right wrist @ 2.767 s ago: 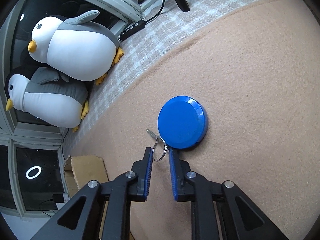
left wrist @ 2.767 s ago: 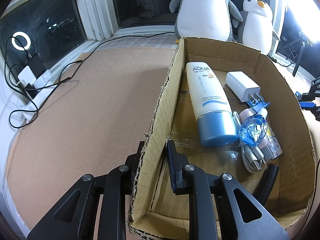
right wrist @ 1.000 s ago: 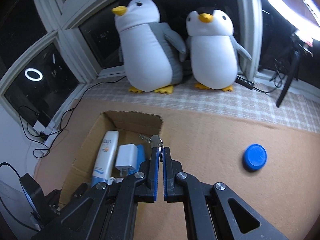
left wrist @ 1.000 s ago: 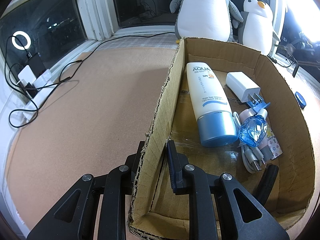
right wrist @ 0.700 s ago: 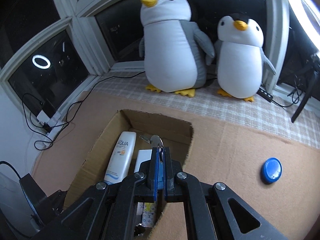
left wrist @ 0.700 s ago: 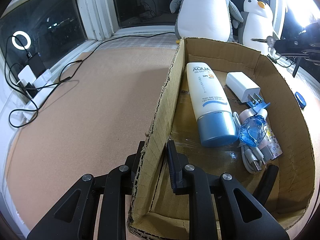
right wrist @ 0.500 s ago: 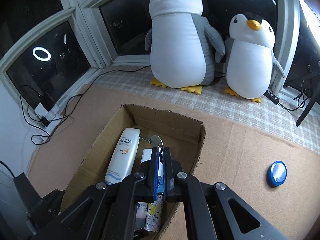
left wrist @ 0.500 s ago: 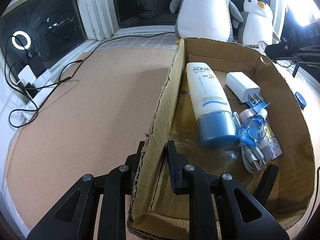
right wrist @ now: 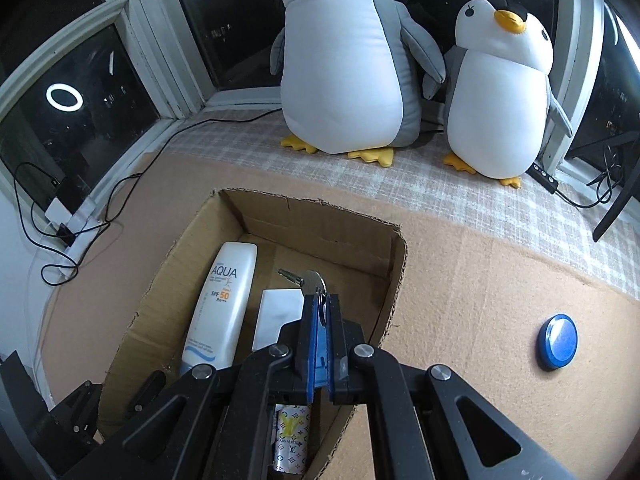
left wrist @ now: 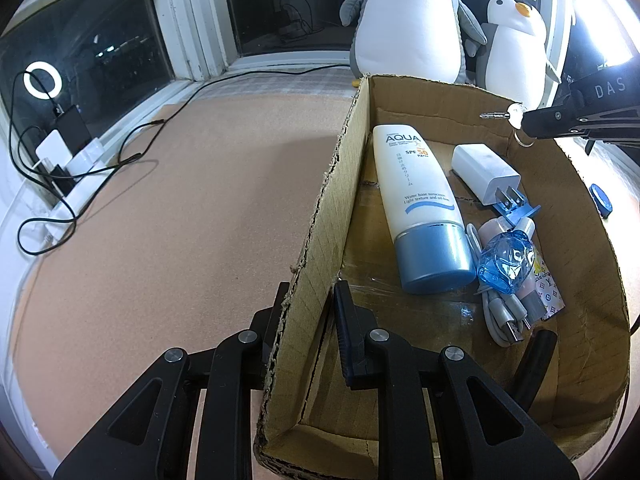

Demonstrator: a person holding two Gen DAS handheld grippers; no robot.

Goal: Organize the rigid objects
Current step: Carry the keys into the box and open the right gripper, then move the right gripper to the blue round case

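My left gripper [left wrist: 308, 300] is pinched on the near left wall of the cardboard box [left wrist: 320, 216], one finger outside the wall, one inside. My right gripper [right wrist: 320, 312] has its jaws pressed together on a key ring, with the silver key [right wrist: 310, 280] sticking out past the fingertips; in the left wrist view the key [left wrist: 514, 114] hangs above the box's far right corner.

Box contents: AQUA sunscreen tube [left wrist: 416, 200] along the left wall, cap toward me; white plug adapter [left wrist: 484, 172] just beside it toward the far wall; clear blue bottle [left wrist: 506, 260], grey USB cable [left wrist: 500, 312] and a patterned packet [left wrist: 550, 300] by the right wall.

Blue round lid [right wrist: 557, 341] lies on the tan mat [left wrist: 180, 208], well apart from the box on its right. Two plush penguins [right wrist: 348, 60] stand beyond the box's far edge.
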